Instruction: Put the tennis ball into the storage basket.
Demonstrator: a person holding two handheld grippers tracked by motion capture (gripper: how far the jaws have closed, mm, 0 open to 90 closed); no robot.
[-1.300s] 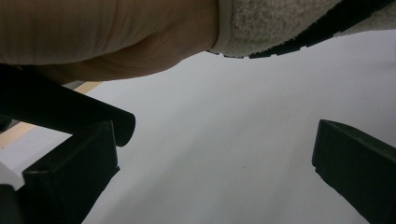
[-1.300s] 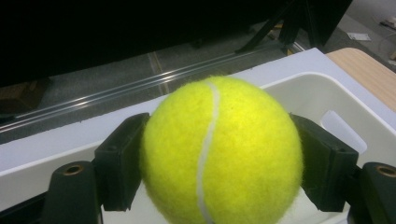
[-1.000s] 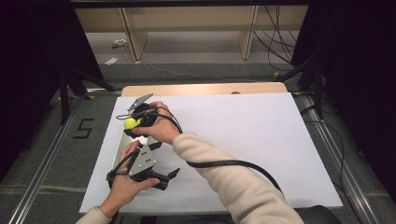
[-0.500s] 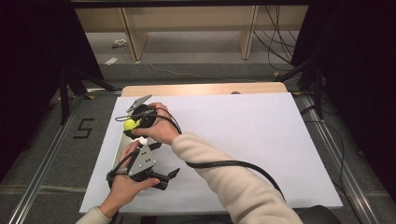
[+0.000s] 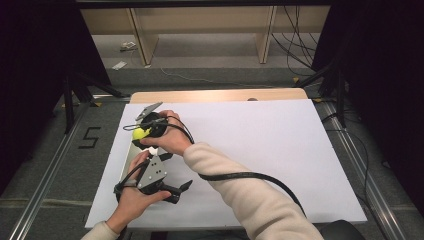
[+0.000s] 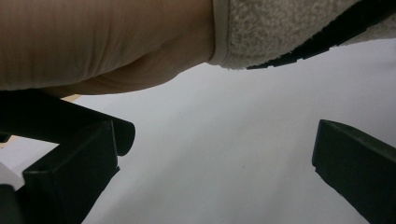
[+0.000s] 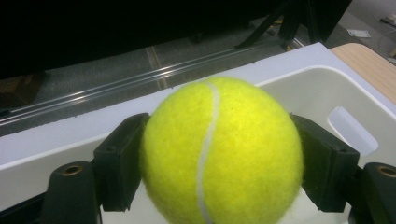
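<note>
Two black two-jaw grippers are at work over the left part of a white sheet-covered table (image 5: 260, 150). One of them, the right gripper (image 7: 219, 158), has its jaws pinching a fuzzy yellow-green tennis ball (image 7: 219, 149) with a curved white seam; in the right gripper view a black pad presses on each side of the ball at its widest part. Below and behind the ball lies a shallow off-white plastic tray (image 7: 322, 93) with rounded corners and a cut-out handle slot in its wall, and the ball is held just above the tray's inside. From the high view the same ball (image 5: 140, 133) shows as a small yellow spot at the tip of the right gripper (image 5: 145, 131), held by the person's right hand (image 5: 170, 140), whose cream fleece sleeve (image 5: 250, 200) crosses the table from the lower right. A black cable (image 5: 245, 176) trails from that gripper along the forearm.

The left gripper (image 5: 172, 189), with its grey three-cornered plate on top, sits nearer the person, held in the left hand (image 5: 132, 200) just beside the right wrist. Its jaws stand spread wide apart with nothing between them; in the left gripper view they frame bare white table, with the other arm's wrist and sleeve cuff passing close overhead
</note>
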